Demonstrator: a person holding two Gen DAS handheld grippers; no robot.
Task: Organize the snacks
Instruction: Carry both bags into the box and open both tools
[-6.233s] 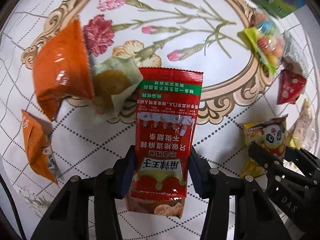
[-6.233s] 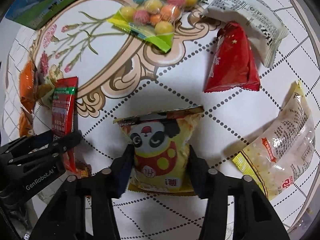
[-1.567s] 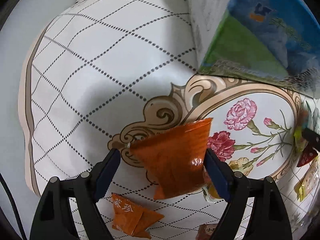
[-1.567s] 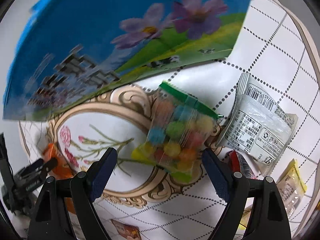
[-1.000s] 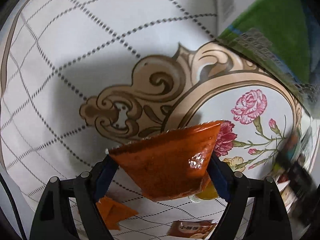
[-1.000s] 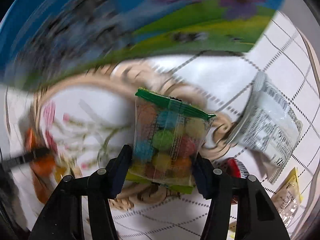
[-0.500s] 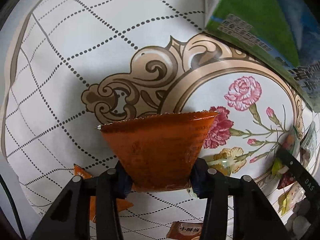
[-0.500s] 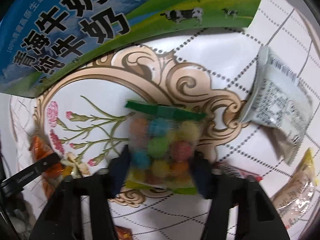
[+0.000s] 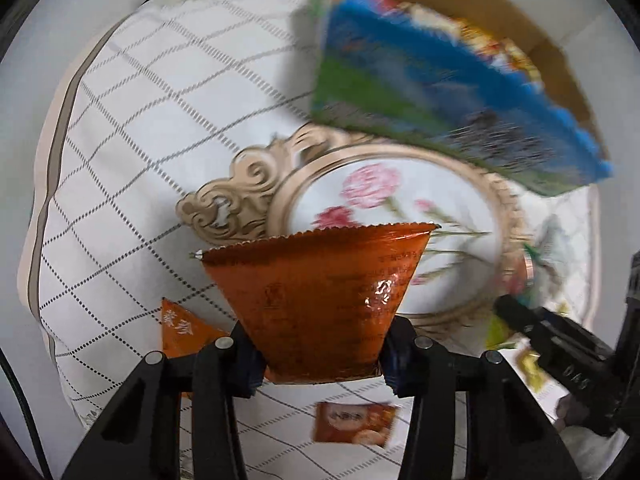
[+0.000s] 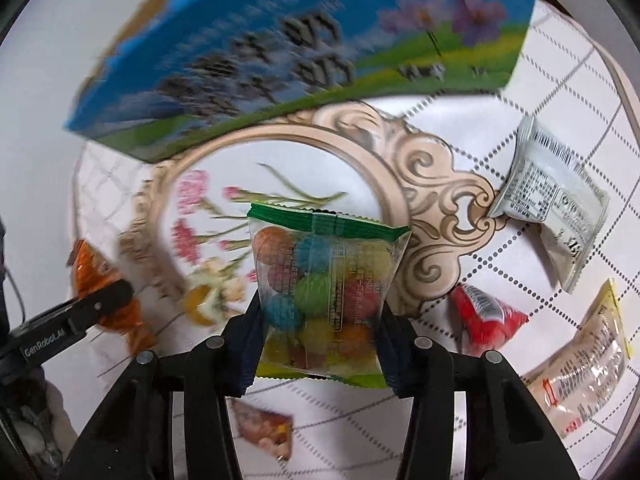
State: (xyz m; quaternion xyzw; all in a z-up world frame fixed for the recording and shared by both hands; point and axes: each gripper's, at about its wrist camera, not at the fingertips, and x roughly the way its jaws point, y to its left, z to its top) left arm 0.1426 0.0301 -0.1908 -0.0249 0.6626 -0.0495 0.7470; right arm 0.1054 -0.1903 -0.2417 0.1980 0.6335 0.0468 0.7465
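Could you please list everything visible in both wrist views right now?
Orange packet: 1, held in left gripper.
Small orange packet: 1, on cloth behind left finger.
Candy-ball bag: 1, clear with green seal, held in right gripper.
Brown snack packet: 1, on cloth near the grippers.
White packet: 1, right side.
Red packet: 1, below white packet.
Clear yellow-edged bag: 1, far right.
Milk carton box: 1, blue and green, far side.
Tablecloth: 1, white, floral medallion.
Left gripper: shut.
Right gripper: shut.
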